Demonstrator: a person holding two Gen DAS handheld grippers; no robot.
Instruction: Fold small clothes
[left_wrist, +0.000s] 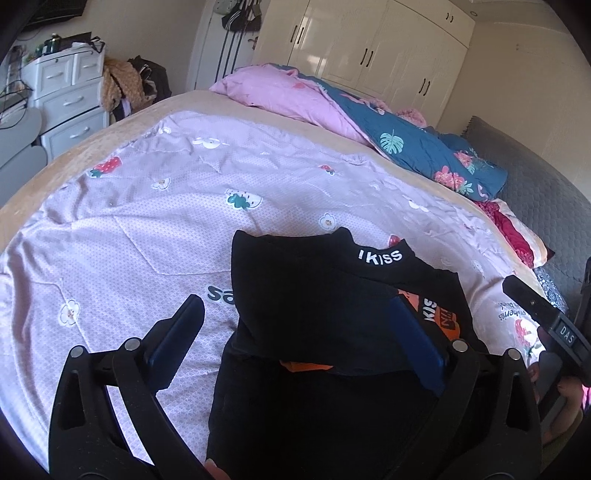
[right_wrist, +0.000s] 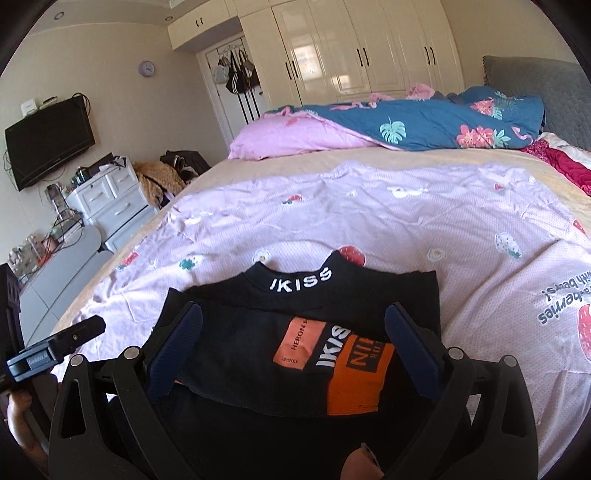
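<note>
A small black top with a white "IKISS" collar and orange patches lies partly folded on the lilac strawberry-print sheet; it also shows in the right wrist view. My left gripper is open, its right finger over the garment's right side and its left finger over the sheet. My right gripper is open, its fingers straddling the folded-over part with the orange patches. Neither holds cloth. The garment's lower part is hidden under the gripper bodies.
A pink and blue floral duvet is heaped at the far side of the bed. A red cloth lies by the grey headboard. White drawers and a clothes pile stand left of the bed. The other gripper shows at the right edge of the left wrist view.
</note>
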